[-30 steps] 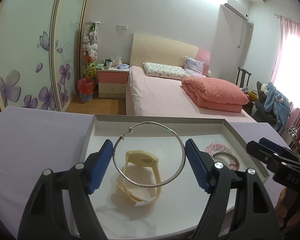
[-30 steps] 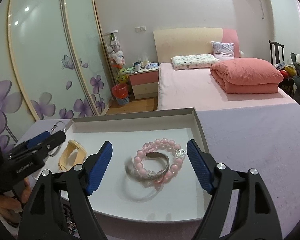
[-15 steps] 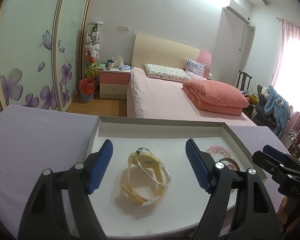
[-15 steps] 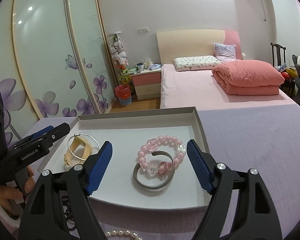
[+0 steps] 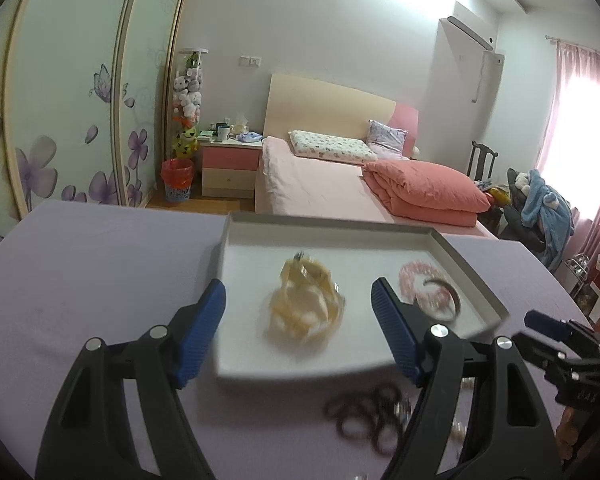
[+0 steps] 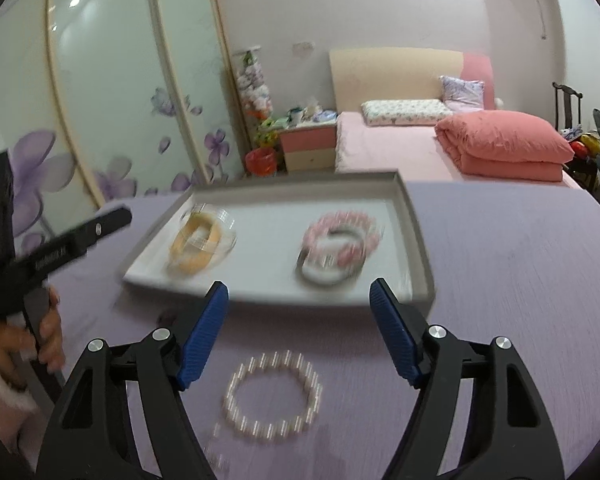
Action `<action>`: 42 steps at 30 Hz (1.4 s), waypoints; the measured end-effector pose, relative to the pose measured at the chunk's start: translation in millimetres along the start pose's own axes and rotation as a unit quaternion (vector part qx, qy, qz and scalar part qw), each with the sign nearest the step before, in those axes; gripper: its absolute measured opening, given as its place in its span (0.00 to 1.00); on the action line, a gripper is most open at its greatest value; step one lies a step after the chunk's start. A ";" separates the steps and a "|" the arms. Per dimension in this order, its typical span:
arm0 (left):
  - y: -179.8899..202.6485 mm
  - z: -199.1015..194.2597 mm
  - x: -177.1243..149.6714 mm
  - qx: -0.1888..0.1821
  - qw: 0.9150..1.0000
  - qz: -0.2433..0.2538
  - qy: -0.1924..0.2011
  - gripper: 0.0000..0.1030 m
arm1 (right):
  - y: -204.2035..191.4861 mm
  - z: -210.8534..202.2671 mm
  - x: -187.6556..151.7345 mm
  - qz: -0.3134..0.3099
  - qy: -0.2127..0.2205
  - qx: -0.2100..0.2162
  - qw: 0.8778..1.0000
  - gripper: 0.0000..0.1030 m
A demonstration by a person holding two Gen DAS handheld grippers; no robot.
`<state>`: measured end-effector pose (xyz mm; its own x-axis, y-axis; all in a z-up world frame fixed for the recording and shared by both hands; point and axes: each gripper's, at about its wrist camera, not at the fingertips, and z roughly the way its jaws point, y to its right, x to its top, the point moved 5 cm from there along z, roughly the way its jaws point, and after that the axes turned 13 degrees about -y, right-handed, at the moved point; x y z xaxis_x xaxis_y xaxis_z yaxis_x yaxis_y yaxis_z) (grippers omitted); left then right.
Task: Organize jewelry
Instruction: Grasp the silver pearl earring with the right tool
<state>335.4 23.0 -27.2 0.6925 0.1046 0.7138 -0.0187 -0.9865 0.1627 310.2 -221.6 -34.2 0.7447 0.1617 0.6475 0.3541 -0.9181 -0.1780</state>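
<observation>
A grey tray (image 5: 474,276) (image 6: 416,236) lies on the purple table. In it lie a cream watch with a thin silver hoop on it (image 5: 306,304) (image 6: 200,244), and a pink bead bracelet with a grey bangle (image 5: 430,294) (image 6: 338,248). My left gripper (image 5: 300,330) is open and empty in front of the tray. My right gripper (image 6: 300,330) is open and empty above a pearl bracelet (image 6: 274,394) on the table. Dark bead bracelets (image 5: 370,416) lie near the tray's front edge.
The purple table (image 5: 100,264) extends left and right of the tray. The left gripper shows at the left of the right wrist view (image 6: 60,252), the right one at the right of the left wrist view (image 5: 560,344). A bed (image 5: 332,188) stands beyond.
My left gripper let the silver hoop drop onto the cream watch in the tray. Both grippers then drew back from the tray, bringing the loose bracelets on the table into view.
</observation>
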 end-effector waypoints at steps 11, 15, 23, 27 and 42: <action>-16.8 -48.4 -66.9 -0.008 1.000 -0.008 -0.028 0.75 | -44.5 -2.7 -86.7 -0.053 -0.112 0.038 0.992 0.53; -23.3 -58.1 -77.2 -0.007 0.999 -0.017 -0.029 0.75 | -55.9 3.3 -91.3 -0.070 -0.128 0.030 0.989 0.48; -28.7 -65.2 -80.6 -0.007 0.999 -0.027 -0.027 0.75 | -65.6 15.2 -89.2 -0.091 -0.137 -0.016 0.986 0.20; -27.2 -66.1 -81.9 -0.008 0.999 -0.025 -0.029 0.75 | -57.3 13.2 -89.2 -0.077 -0.135 -0.021 0.988 0.08; 22.2 -43.1 -117.1 -0.034 0.990 0.043 -0.133 0.75 | 66.1 -17.3 -94.6 0.126 -0.113 -0.119 0.978 0.07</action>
<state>222.8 -5.7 -77.8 0.8518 -0.0245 0.5232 -0.1276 -0.9785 0.1619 253.4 -303.9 -94.4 0.9073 -0.0288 0.4196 0.0216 -0.9931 -0.1149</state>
